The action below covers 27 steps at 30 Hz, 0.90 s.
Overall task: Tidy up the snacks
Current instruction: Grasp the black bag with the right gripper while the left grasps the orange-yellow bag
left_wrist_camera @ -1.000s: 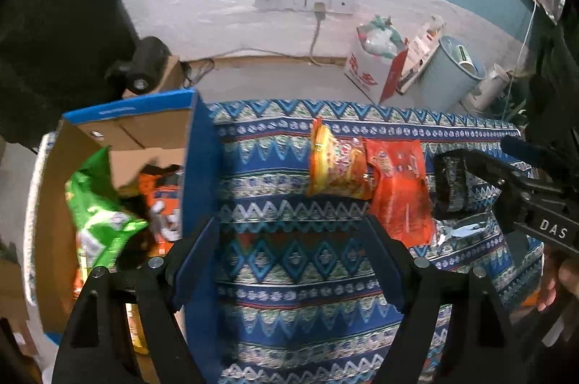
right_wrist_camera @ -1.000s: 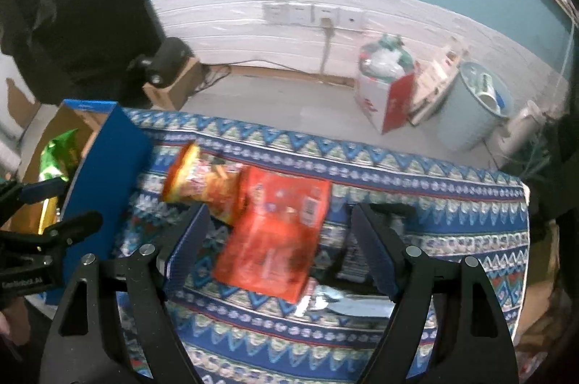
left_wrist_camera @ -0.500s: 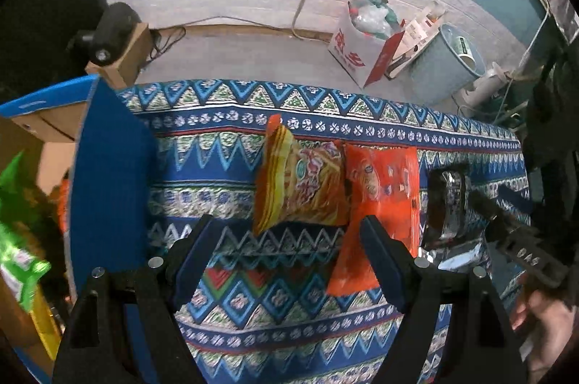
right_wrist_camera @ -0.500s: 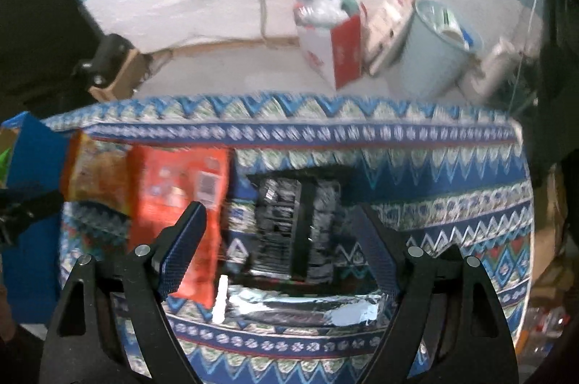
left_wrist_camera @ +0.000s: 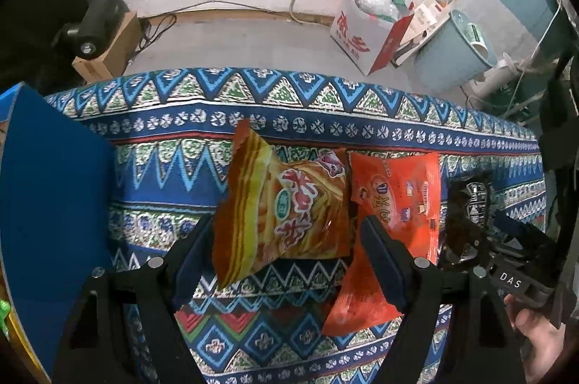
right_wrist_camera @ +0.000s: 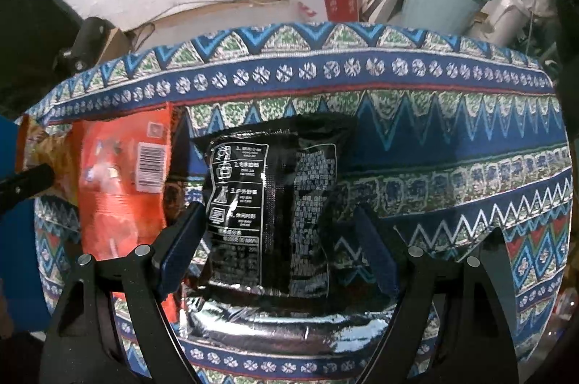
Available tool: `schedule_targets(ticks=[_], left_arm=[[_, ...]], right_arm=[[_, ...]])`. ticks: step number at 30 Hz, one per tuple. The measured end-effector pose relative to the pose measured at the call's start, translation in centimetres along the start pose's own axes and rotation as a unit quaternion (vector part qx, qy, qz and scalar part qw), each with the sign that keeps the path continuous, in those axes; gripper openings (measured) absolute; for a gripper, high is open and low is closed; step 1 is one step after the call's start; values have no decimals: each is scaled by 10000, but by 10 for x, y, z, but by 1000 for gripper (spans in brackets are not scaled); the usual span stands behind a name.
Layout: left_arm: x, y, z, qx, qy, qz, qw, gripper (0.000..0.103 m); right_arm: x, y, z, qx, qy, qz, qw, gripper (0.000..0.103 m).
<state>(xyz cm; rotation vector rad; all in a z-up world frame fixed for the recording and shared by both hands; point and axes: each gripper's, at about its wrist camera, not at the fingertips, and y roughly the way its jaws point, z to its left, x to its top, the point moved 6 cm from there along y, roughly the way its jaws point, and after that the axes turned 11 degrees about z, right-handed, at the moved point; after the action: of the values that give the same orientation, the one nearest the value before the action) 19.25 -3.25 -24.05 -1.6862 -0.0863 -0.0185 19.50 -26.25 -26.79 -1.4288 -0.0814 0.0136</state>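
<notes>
A yellow-orange chip bag [left_wrist_camera: 282, 210] lies on the patterned cloth, between the fingers of my open left gripper [left_wrist_camera: 286, 250]. A red-orange snack bag [left_wrist_camera: 394, 203] lies just right of it and shows in the right wrist view [right_wrist_camera: 123, 181] too. A black snack packet [right_wrist_camera: 271, 199] lies between the fingers of my open right gripper [right_wrist_camera: 278, 246], on top of a silver foil bag [right_wrist_camera: 289, 322]. The right gripper also shows in the left wrist view [left_wrist_camera: 506, 261] at the black packet [left_wrist_camera: 470, 203].
The blue wall of the cardboard snack box [left_wrist_camera: 54, 221] stands at the left on the cloth-covered table [right_wrist_camera: 452, 138]. Beyond the table's far edge are a red-white box [left_wrist_camera: 365, 33], a blue-grey bin [left_wrist_camera: 452, 55] and a wall with sockets.
Both grippers have moved forward and lower. The left has swung right, away from the box, onto the chip bag. The right has swung right onto the black packet. Both stay open.
</notes>
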Motion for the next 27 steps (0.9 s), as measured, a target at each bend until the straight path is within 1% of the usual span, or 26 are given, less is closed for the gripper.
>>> schedule_targets(ticks=[3, 5, 7, 8, 9, 10, 11, 12, 13, 16, 18, 22, 27], left_arm=[[2, 7, -2, 93, 64, 29, 9999, 82], [2, 11, -1, 87, 73, 17, 9999, 82], [2, 13, -1, 45, 76, -69, 9999, 82], [2, 12, -1, 56, 91, -139, 9998, 80], [2, 12, -2, 52, 115, -174, 9998, 68], [2, 12, -1, 71, 152, -181, 9997, 58], [1, 12, -2, 68, 194, -180, 9996, 56], [1, 12, -2, 53, 202, -187, 9996, 50], [0, 11, -2, 14, 190, -204, 9996, 46], [-2, 8, 0, 85, 191, -263, 9994, 41], [-4, 3, 0, 141, 236, -331, 9991, 40], [-8, -11, 3, 249, 264, -505, 9981, 39], [-14, -34, 5, 341, 297, -742, 9962, 39]], right_arm=[[1, 5, -2, -36, 3, 11, 10000, 82], [2, 5, -2, -125, -51, -41, 9999, 82], [0, 6, 0, -194, -100, -73, 9997, 82], [0, 7, 1, -249, -146, -79, 9996, 82], [0, 7, 3, -307, -199, -82, 9993, 82], [-1, 8, 5, -413, -286, -86, 9987, 78], [-4, 9, 7, -518, -359, -109, 9980, 69], [-4, 8, 9, -576, -430, -160, 9973, 64], [-5, 6, 11, -574, -461, -186, 9971, 59], [-6, 4, 11, -482, -437, -183, 9977, 58], [-6, 0, 9, -458, -382, -227, 9980, 58], [1, -22, 8, -373, -322, -477, 9976, 58], [1, -49, 19, -266, -395, -752, 9960, 58]])
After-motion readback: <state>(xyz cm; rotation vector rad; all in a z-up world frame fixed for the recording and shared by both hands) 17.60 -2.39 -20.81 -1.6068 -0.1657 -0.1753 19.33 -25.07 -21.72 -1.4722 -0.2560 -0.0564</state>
